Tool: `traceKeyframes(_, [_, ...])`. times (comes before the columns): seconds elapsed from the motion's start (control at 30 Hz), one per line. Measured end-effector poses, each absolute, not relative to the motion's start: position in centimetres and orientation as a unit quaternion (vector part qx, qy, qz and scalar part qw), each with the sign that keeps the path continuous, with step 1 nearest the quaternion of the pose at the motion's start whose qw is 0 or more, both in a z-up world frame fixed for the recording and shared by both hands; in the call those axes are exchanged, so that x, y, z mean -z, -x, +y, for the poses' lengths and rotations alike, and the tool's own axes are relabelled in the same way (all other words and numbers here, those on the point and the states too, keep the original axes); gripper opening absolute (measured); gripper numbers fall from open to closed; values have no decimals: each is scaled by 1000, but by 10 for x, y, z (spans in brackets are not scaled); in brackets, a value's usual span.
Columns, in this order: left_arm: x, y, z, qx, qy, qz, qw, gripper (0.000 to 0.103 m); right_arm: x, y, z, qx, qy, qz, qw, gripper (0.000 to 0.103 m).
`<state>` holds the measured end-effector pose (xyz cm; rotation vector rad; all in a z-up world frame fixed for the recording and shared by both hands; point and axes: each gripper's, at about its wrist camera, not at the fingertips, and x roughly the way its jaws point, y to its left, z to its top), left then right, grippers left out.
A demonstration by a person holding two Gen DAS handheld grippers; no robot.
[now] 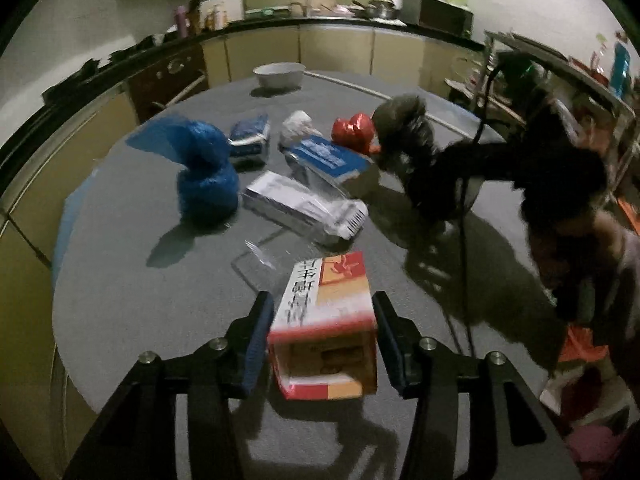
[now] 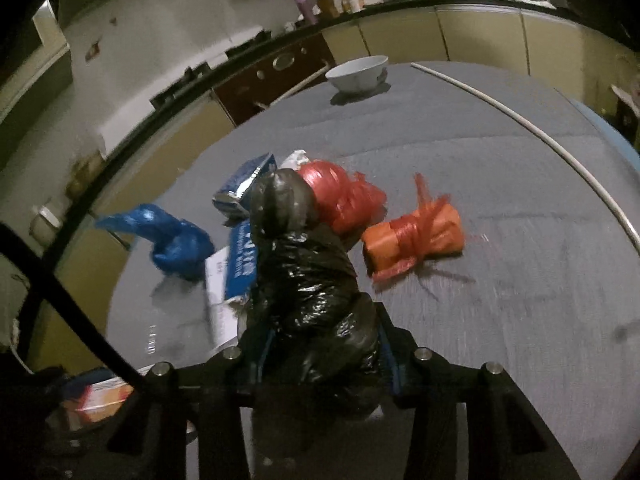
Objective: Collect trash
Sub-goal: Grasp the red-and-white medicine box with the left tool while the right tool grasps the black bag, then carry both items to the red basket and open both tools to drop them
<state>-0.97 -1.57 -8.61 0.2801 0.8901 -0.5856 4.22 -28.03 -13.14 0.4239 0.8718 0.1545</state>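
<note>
My left gripper (image 1: 322, 316) has its fingers on both sides of a red, orange and white carton (image 1: 326, 320) with an open end facing me; I cannot tell whether they press it. My right gripper (image 2: 324, 330) is shut on a crumpled black plastic bag (image 2: 308, 276), which also shows in the left wrist view (image 1: 404, 136). On the grey table lie a blue bag (image 1: 204, 172), a silver packet (image 1: 304, 208), a blue box (image 1: 328, 158), a blue-white pouch (image 1: 250, 140), a white wad (image 1: 298, 126), a red bag (image 2: 340, 196) and an orange bundle (image 2: 412, 240).
A white bowl (image 1: 280, 74) stands at the table's far edge, also in the right wrist view (image 2: 358, 74). A thin white rod (image 2: 540, 136) lies along the right side. Kitchen counters and cabinets (image 1: 340, 52) run behind. A black cable (image 1: 464, 216) hangs from the right gripper.
</note>
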Motion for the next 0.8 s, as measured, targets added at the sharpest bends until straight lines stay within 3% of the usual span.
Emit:
traceKeyframes(0.33, [123,14,-24,265,-137,468,832,58,109,76,-330,-27,-287,378,880,45])
traceKeyframes(0.37, [125,14,-23,265,-129,472,831,49,108,89,-337,-17,-291,376,880,45])
traceKeyframes(0.4, [124,14,-23,264,-125,472,832,48,108,106,-345,-4,-295,373,880,45])
traceKeyframes(0.6, [97,36,-57,309,-170,421,836,48,114,209,-405,95,-336,353,868,46])
traceKeyframes(0.8, [66,84,-152,430,-227,369,792,48,135,300,-457,183,-393,340,835,48])
